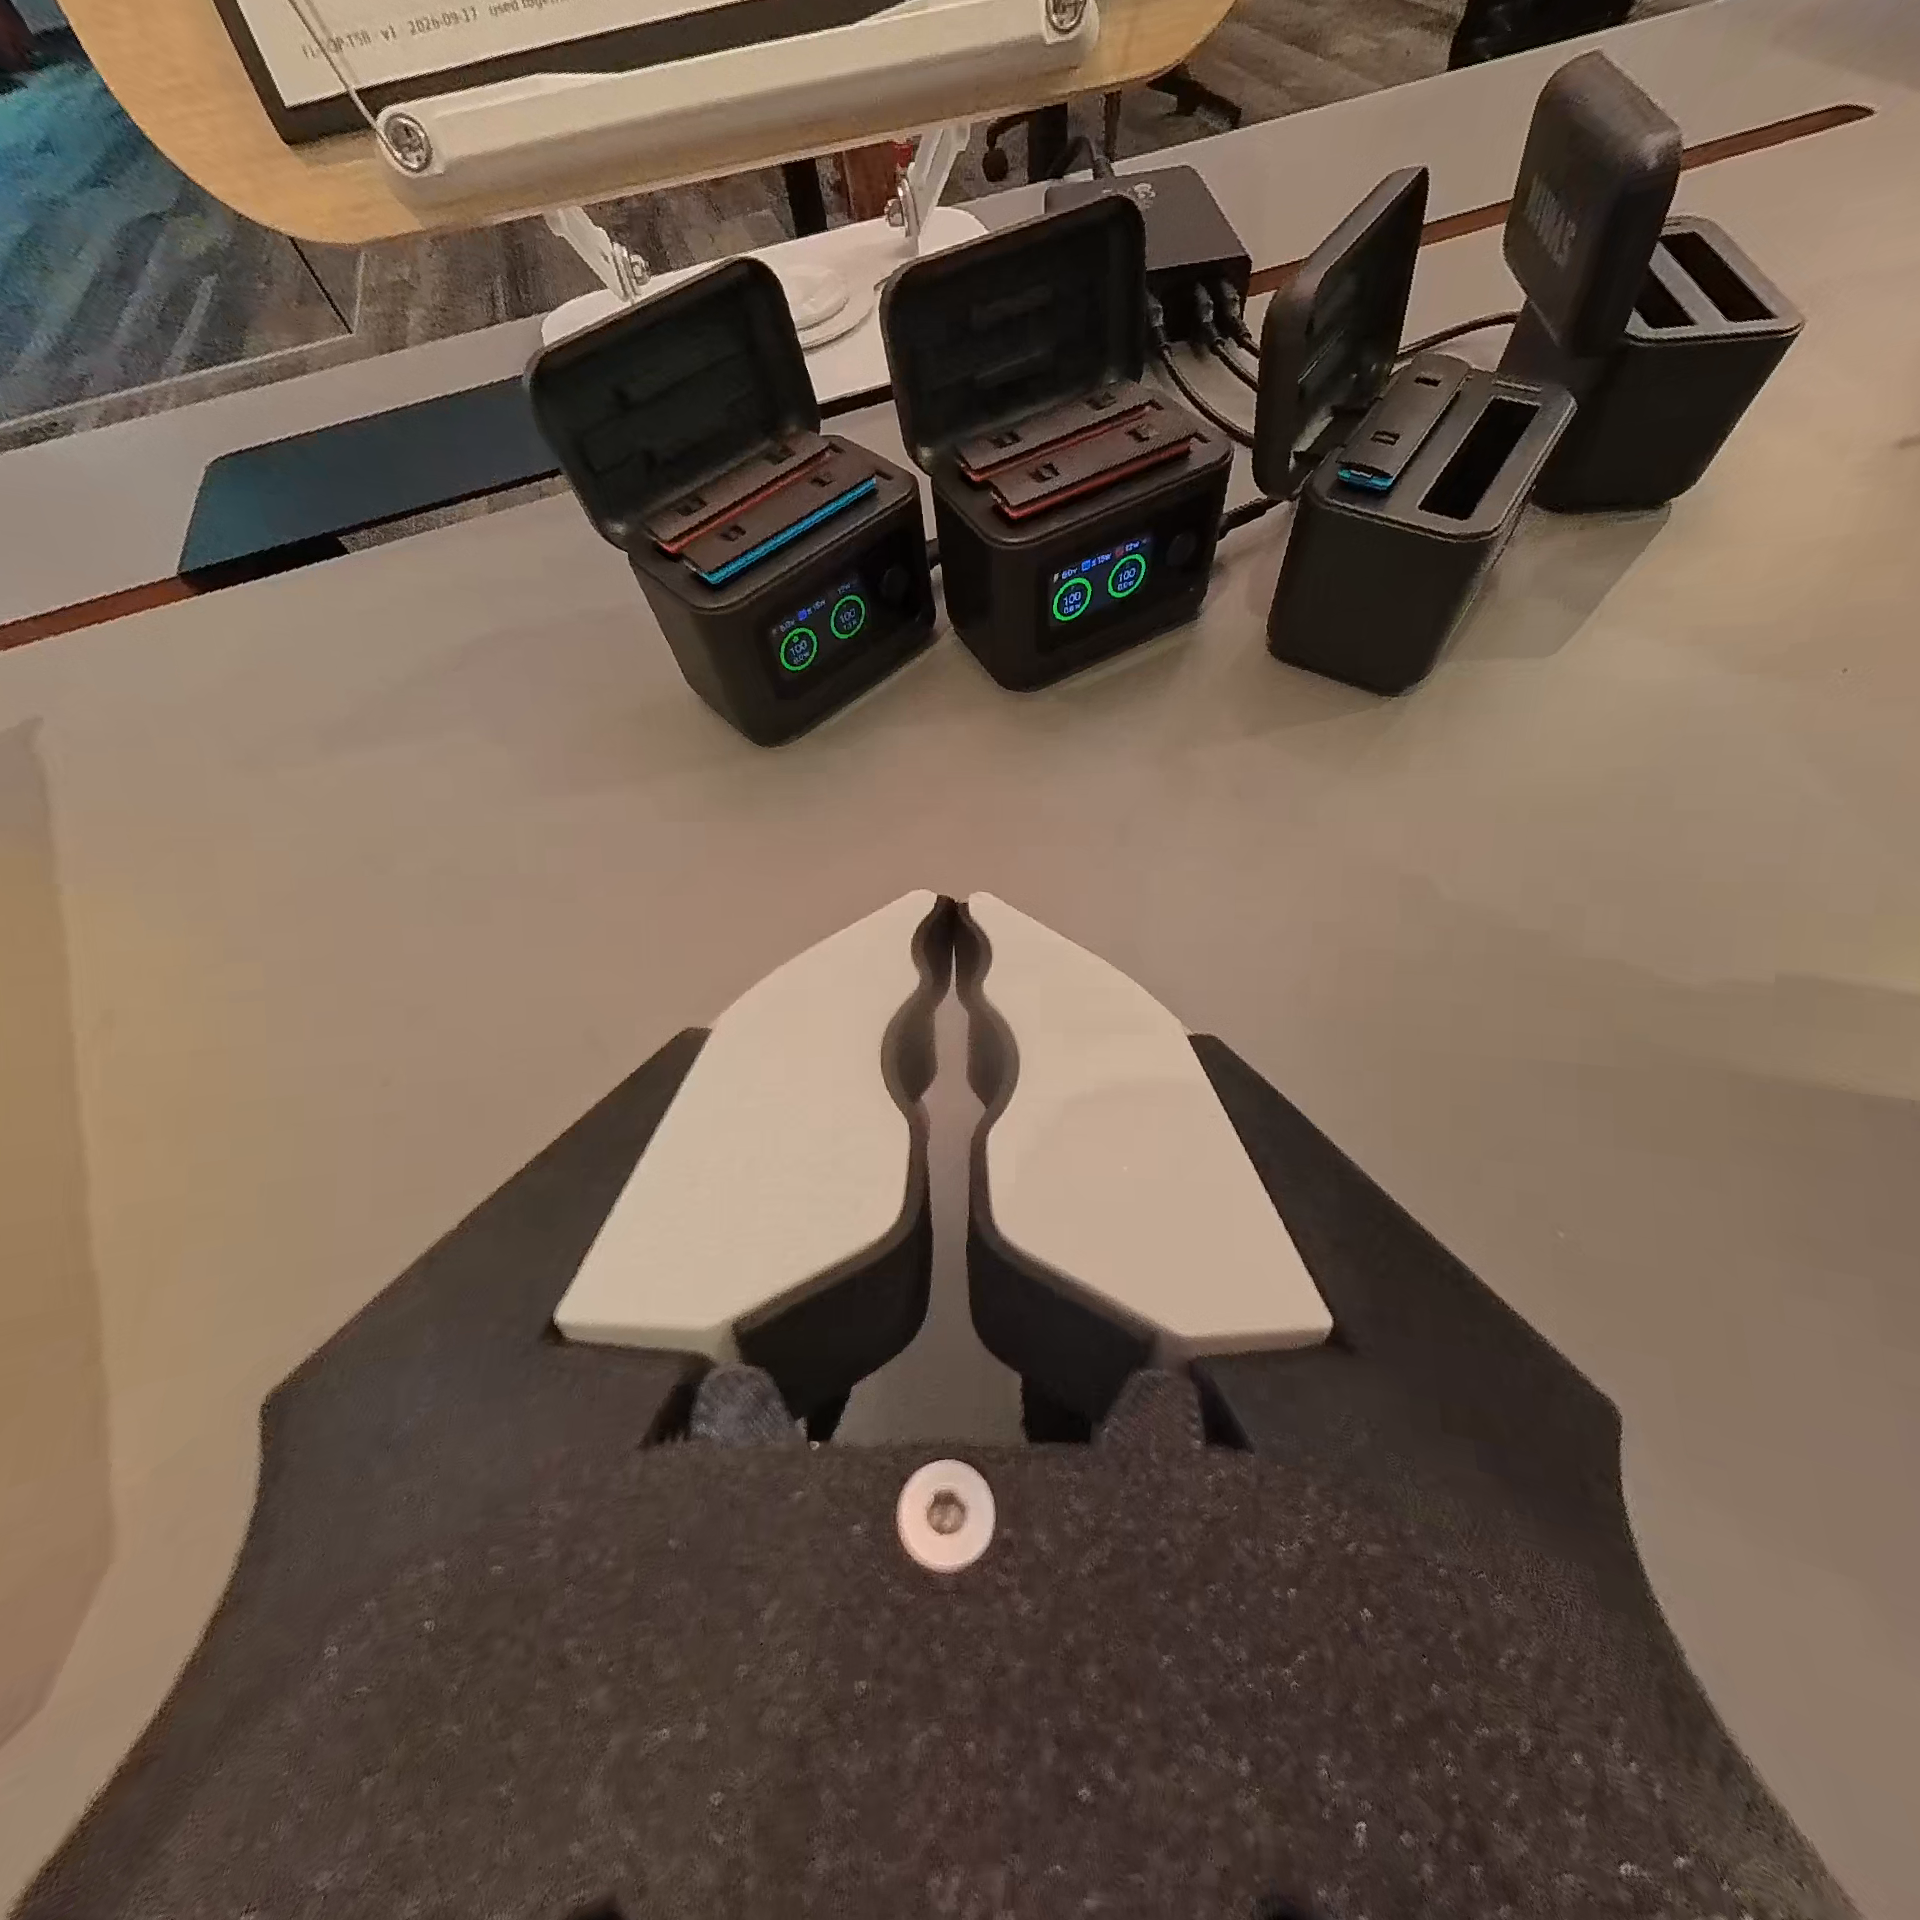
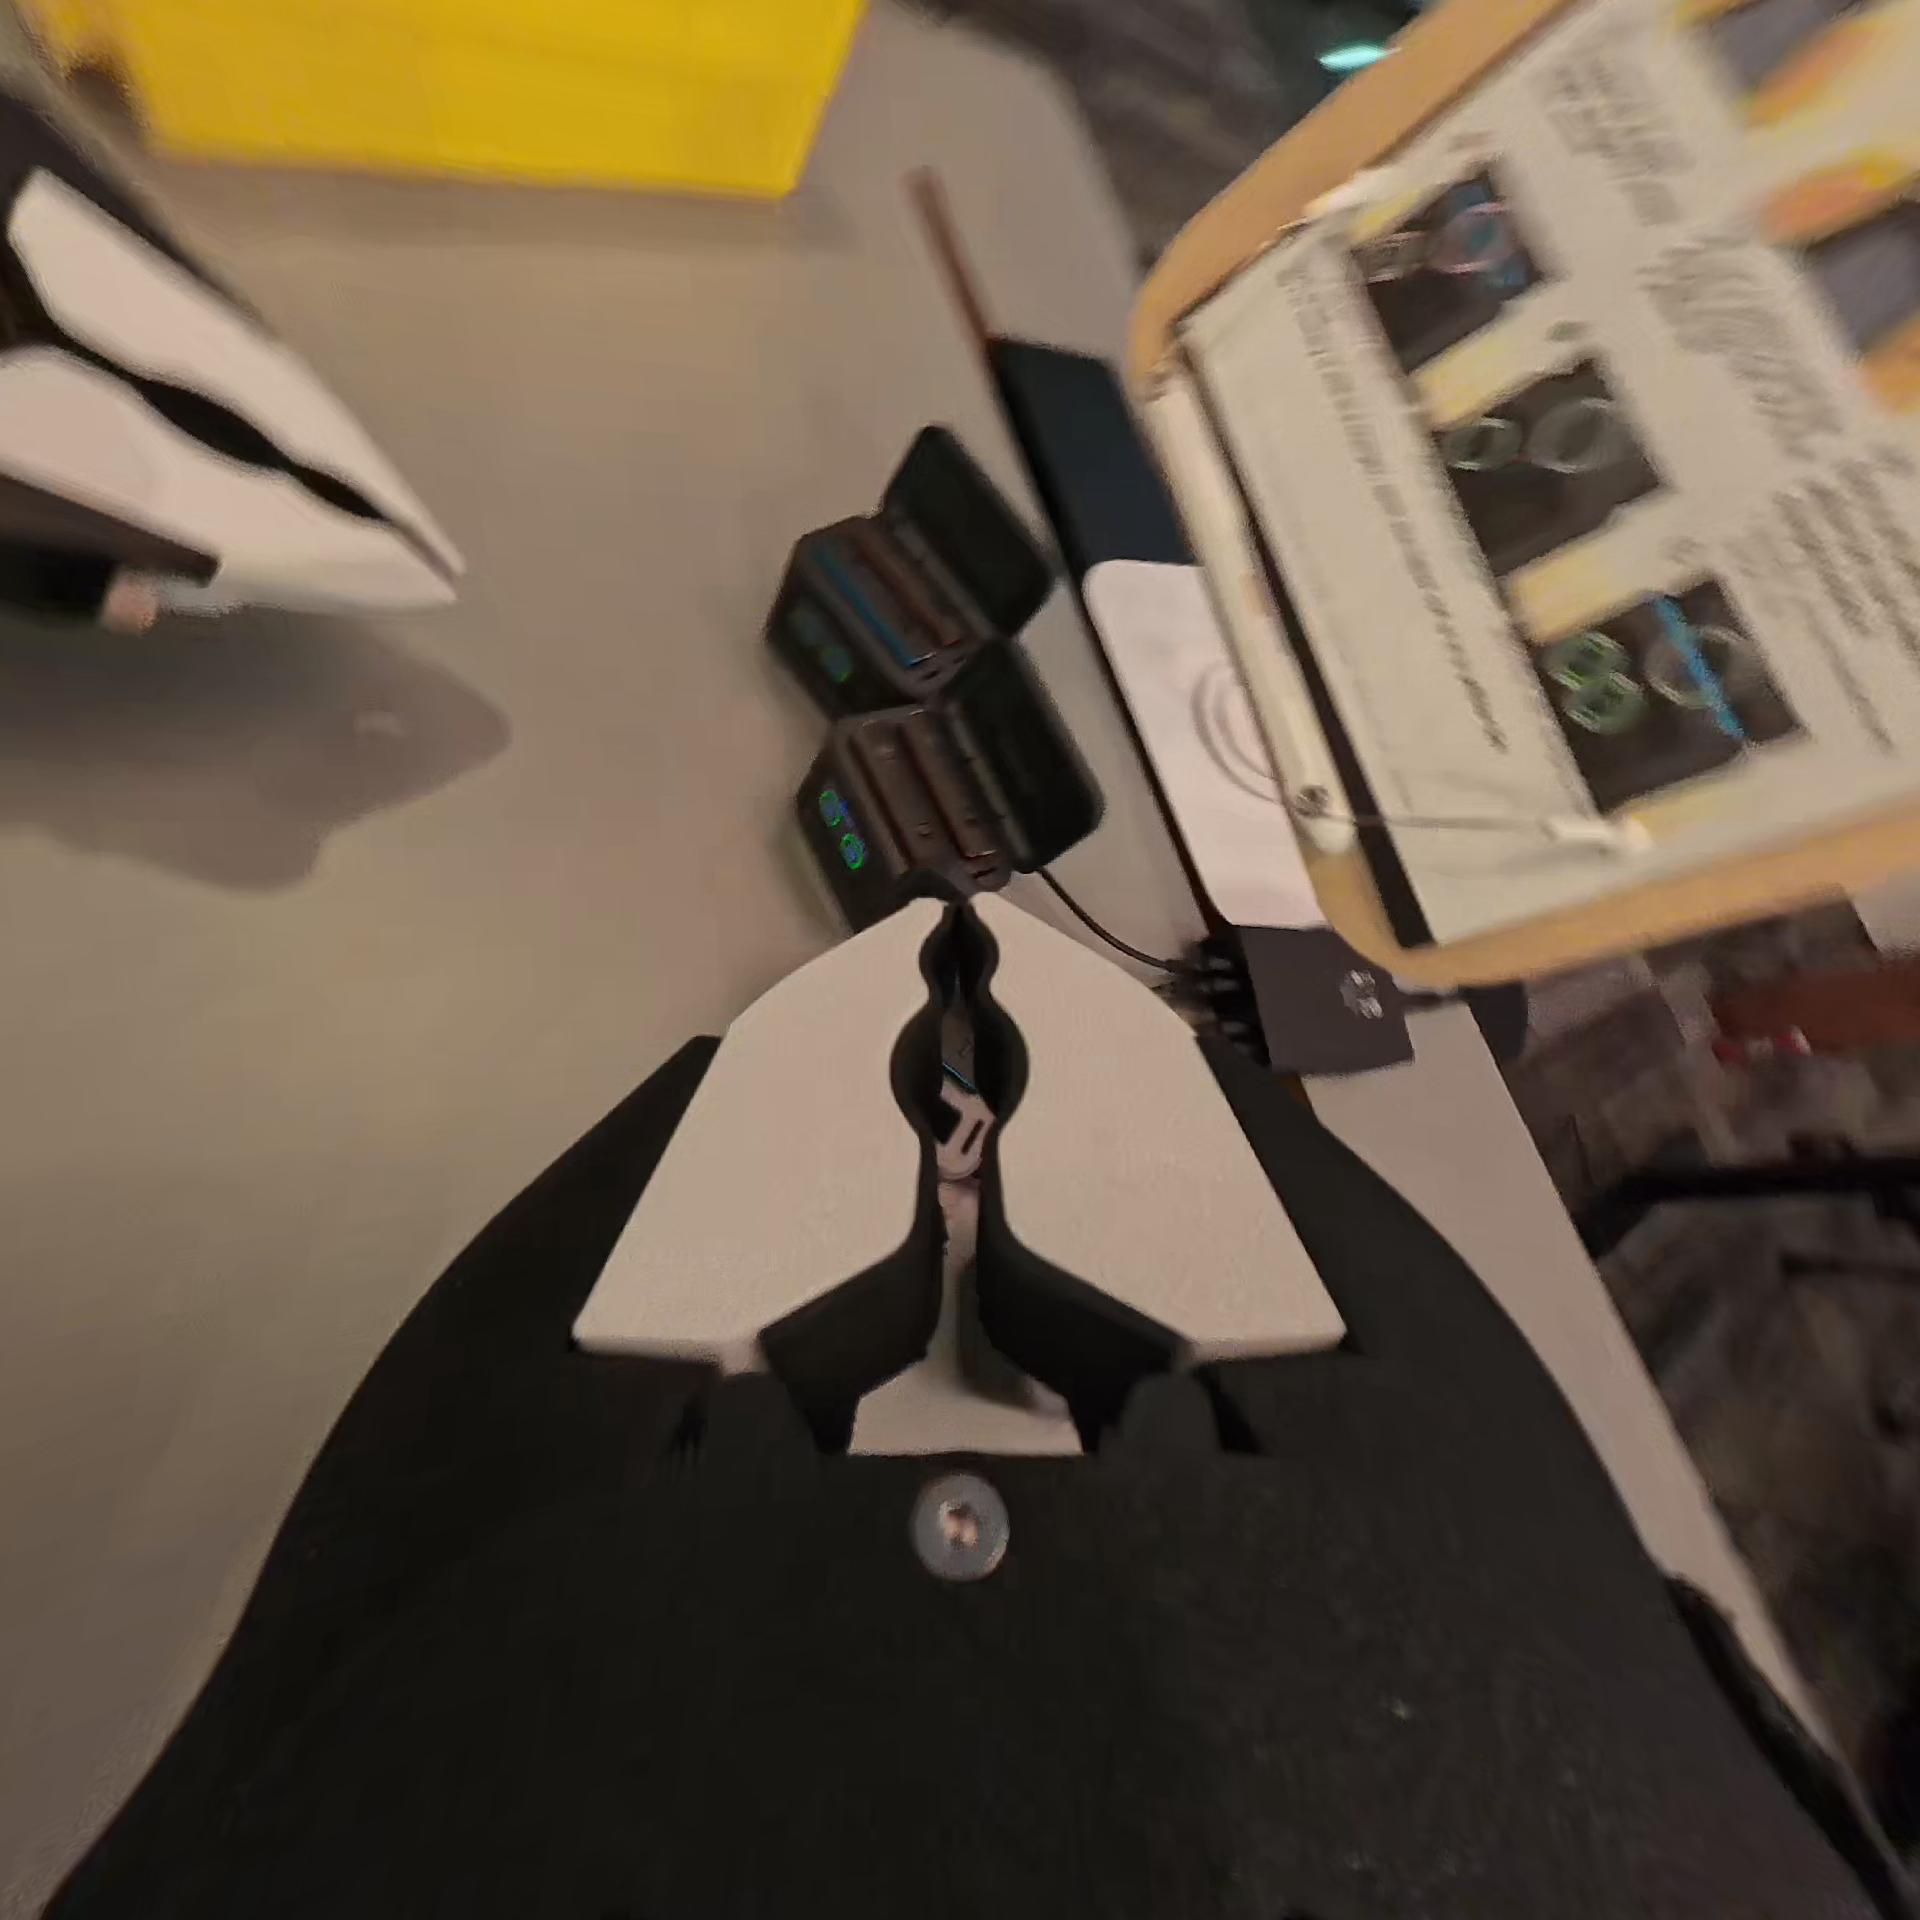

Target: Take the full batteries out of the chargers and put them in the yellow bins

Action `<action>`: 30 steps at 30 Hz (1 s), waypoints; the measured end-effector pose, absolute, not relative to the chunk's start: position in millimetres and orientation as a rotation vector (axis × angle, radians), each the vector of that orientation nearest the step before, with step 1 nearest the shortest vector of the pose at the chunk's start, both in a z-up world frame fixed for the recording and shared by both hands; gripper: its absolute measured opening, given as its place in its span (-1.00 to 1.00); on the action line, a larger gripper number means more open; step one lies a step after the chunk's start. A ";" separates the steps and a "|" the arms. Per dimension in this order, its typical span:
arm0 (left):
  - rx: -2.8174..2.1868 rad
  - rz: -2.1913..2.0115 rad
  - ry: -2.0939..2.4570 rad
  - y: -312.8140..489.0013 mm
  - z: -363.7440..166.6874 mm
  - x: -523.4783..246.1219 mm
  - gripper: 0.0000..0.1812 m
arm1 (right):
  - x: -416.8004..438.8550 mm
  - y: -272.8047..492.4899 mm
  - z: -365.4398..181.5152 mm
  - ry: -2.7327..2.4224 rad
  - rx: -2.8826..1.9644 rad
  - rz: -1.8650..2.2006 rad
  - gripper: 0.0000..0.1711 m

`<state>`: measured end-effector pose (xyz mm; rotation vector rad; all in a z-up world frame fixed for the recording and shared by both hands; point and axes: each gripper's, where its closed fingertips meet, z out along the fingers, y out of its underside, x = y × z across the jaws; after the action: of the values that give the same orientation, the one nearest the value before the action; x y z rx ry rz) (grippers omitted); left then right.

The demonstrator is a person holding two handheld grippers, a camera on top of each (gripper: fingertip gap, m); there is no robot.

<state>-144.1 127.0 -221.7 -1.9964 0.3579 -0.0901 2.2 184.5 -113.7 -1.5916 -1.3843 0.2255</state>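
The left gripper (image 1: pixel 951 914) hovers over the bare grey table (image 1: pixel 416 935), its white fingers (image 1: pixel 790 1122) pressed together at the tips with nothing between them. Beyond it, four black chargers stand in a row near the table's far edge, all with lids up. The leftmost charger (image 1: pixel 769 613) has a lit screen with two green rings and holds batteries with blue and red edges (image 1: pixel 769 520). Just to its right, the second charger (image 1: pixel 1081 561) also shows two green rings and holds red-edged batteries (image 1: pixel 1070 457). The third charger (image 1: pixel 1392 561) carries one blue-tipped battery (image 1: pixel 1366 473) in its near slot beside a vacant slot. The fourth charger (image 1: pixel 1662 395), farthest right, shows open slots. Cables run from the chargers to a black power hub (image 1: pixel 1184 239) behind them, and a wooden-framed board (image 1: pixel 644 156) hangs above. In the blurred right wrist view, the right gripper (image 2: pixel 961 914) is nearly closed, and a small dark item with a blue edge and white marks (image 2: pixel 961 1101) sits in the gap between its fingers; I cannot tell for sure that it is a battery. Past the tips stand the two lit chargers (image 2: pixel 935 810), and the left gripper (image 2: pixel 436 571) shows at far left. A yellow bin (image 2: pixel 499 94) sits at the far end of the table.
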 end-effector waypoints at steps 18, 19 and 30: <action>-1.943 -0.095 0.349 124.4 -212.3 -144.5 -1.00 | 63.6 104.6 -170.4 -0.609 -1.566 0.384 -1.00; -1.933 -0.100 0.346 123.9 -210.1 -144.8 -1.00 | 62.1 104.9 -173.0 -0.614 -1.567 0.386 -1.00; -1.760 0.040 0.262 117.5 -112.3 -250.1 -0.90 | 60.4 105.0 -182.6 -0.593 -1.631 0.491 -0.91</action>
<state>-250.1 117.5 -112.3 -1.7595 0.2622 0.0404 60.4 105.0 -182.6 -1.6307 -0.5933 0.4907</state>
